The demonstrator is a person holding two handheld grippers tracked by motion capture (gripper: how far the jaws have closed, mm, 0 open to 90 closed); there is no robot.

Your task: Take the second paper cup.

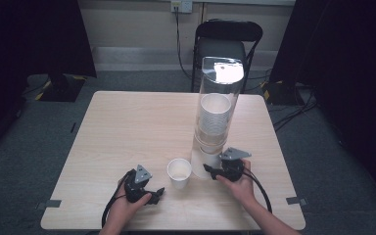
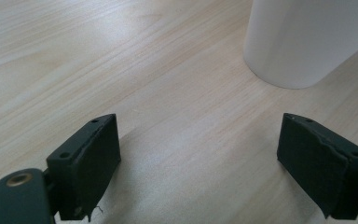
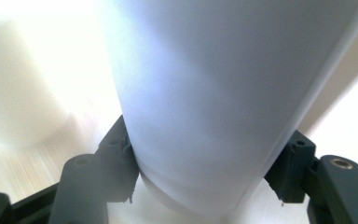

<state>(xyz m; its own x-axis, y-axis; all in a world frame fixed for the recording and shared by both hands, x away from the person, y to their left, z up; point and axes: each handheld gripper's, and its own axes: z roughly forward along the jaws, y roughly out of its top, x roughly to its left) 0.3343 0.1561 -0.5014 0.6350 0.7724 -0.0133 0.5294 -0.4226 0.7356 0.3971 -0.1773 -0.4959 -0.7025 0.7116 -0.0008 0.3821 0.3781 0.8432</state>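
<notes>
On the pale wooden desk [image 1: 127, 127] stands a tall clear tube dispenser [image 1: 219, 98] holding a stack of white paper cups [image 1: 214, 117], and one cup pokes out of its bottom end. The right gripper [image 1: 214, 171] reaches in at that lowest cup [image 3: 214, 93]: in the right gripper view the cup's white wall sits squarely between the two black fingers [image 3: 119, 163], each pad pressed against a side of it, so the fingers are closed around the cup (its rim is up inside the tube, out of sight). A second, single white cup [image 1: 179, 173] stands upright on the desk just left of the dispenser's base, its mouth open upward. The left gripper [image 1: 156, 195] rests low near the desk's front edge, close beside that loose cup but apart from it. In the left gripper view its fingers [image 2: 88, 163] are spread wide with bare desk between them, and the loose cup [image 2: 303, 42] stands beyond them, off toward the upper right, untouched
</notes>
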